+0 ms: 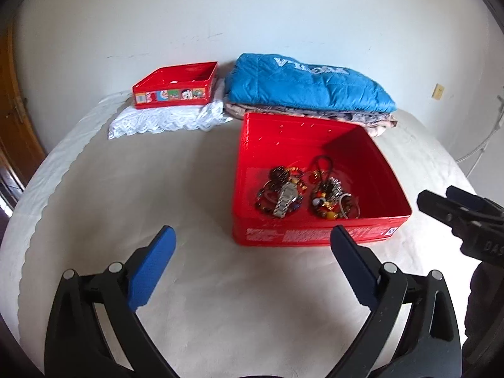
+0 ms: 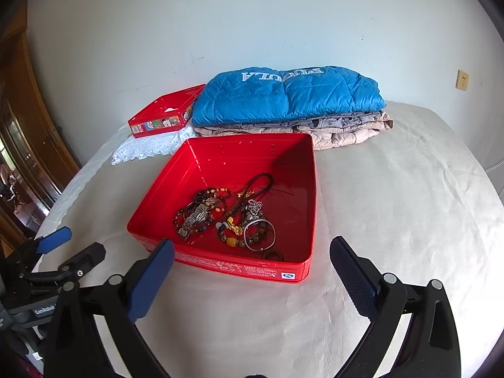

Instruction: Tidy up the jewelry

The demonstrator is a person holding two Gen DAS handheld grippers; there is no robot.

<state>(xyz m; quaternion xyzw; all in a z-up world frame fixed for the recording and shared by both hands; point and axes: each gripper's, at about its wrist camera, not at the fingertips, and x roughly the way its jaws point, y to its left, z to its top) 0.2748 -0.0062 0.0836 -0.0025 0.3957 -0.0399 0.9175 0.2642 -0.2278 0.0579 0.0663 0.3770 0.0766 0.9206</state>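
A red tin box (image 1: 315, 236) (image 2: 302, 163) lies open on the bed. It holds a heap of jewelry (image 1: 307, 193) (image 2: 230, 220): a silver watch (image 1: 285, 200) (image 2: 195, 217), bead bracelets, a cord necklace and a bangle. My left gripper (image 1: 253, 239) is open and empty, just in front of the box's near left corner. My right gripper (image 2: 252, 249) is open and empty, at the box's near wall. Each gripper shows at the edge of the other's view: the right gripper (image 1: 453, 203) in the left wrist view, the left gripper (image 2: 75, 245) in the right wrist view.
A second red tin (image 1: 176, 86) (image 2: 162, 116) with cartoon pictures sits on a white lace cloth (image 1: 163, 121) at the back. A folded blue jacket (image 1: 308, 83) (image 2: 283, 94) lies on beige clothes behind the box. A white wall stands behind the bed.
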